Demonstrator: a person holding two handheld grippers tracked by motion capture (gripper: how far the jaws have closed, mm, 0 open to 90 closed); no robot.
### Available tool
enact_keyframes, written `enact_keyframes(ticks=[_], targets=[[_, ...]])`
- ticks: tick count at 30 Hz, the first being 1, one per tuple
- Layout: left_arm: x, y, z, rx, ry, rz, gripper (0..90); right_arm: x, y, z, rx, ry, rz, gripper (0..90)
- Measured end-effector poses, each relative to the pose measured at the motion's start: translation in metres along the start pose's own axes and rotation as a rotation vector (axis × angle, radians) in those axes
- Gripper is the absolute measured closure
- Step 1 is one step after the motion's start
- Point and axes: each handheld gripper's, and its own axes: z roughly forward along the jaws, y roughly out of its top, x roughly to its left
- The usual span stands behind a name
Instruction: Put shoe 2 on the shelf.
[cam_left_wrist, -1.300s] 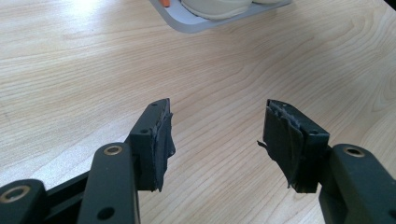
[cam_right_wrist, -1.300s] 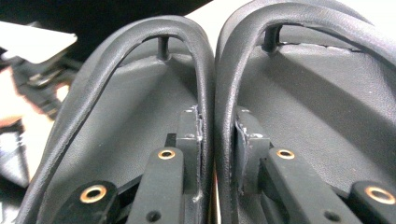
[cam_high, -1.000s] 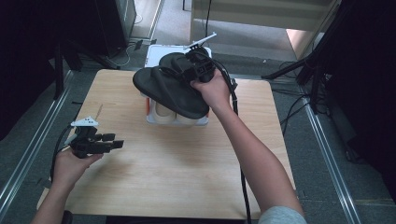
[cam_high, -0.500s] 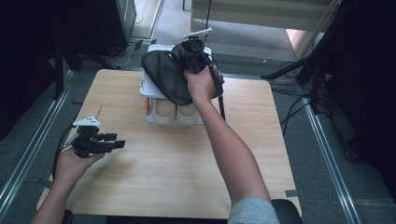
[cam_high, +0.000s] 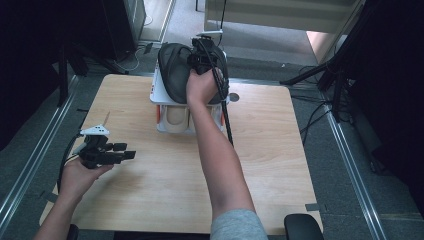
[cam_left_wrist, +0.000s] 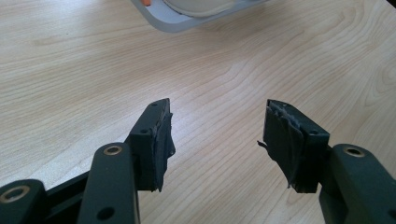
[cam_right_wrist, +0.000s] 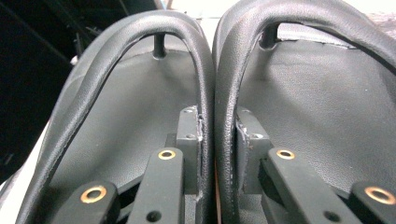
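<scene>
At the far edge of the table (cam_high: 150, 200), your right tool (cam_high: 204, 56) is clamped on the two inner straps of a pair of black flip-flops (cam_high: 175, 75), pinching them side by side so both come along together. The pair hangs tilted over the white shoe rack (cam_high: 159, 107) that stands at the far middle of the table, above a pair of beige shoes (cam_high: 175, 120) already lying in its lower level. Judging from that, the carry looks nearly over: what remains is to lower the flip-flops onto the top of the rack and let go. Your left tool (cam_high: 129, 155) rests at the near left, jaws spread with nothing between them, well apart from the rack. The right gripper view gives what the high view cannot: the straps (cam_right_wrist: 210, 93) pressed together between the pads and the toe posts beyond them. The left gripper view shows bare wood between its jaws and a corner of the rack (cam_left_wrist: 163, 18) far ahead. Whether the soles already touch the rack I cannot tell.
</scene>
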Motion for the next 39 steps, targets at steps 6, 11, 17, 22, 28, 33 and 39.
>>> enact_keyframes(ticks=[6, 11, 17, 22, 28, 33, 39], targets=[[-0.0004, 0.0007, 0.0012, 0.005, -0.005, 0.001, 42.7, 0.0072, -0.0018, 0.0047, -0.024, -0.031, 0.038, 76.1], [-0.0008, 0.0008, 0.0014, 0.003, -0.007, 0.005, 42.7, 0.0067, -0.0005, 0.0061, -0.028, -0.038, 0.046, 76.1], [-0.0014, 0.0011, 0.0019, 0.006, -0.01, 0.007, 42.7, 0.0031, -0.0003, 0.0073, -0.041, -0.048, 0.066, 75.8], [-0.0016, 0.0011, 0.0028, 0.012, -0.011, 0.008, 42.5, 0.0057, -0.0025, 0.0085, -0.051, -0.056, 0.056, 71.7], [-0.0014, 0.0012, 0.003, 0.013, -0.01, 0.007, 42.5, 0.0054, -0.0028, 0.0078, -0.048, -0.006, 0.064, 62.5], [-0.0013, 0.0014, 0.0034, 0.016, -0.01, 0.01, 42.5, 0.0039, -0.0019, 0.0061, -0.044, 0.011, 0.067, 59.4], [-0.0011, 0.0017, 0.0039, 0.018, -0.009, 0.011, 42.4, 0.0021, -0.0009, 0.005, -0.037, 0.033, 0.087, 57.6]])
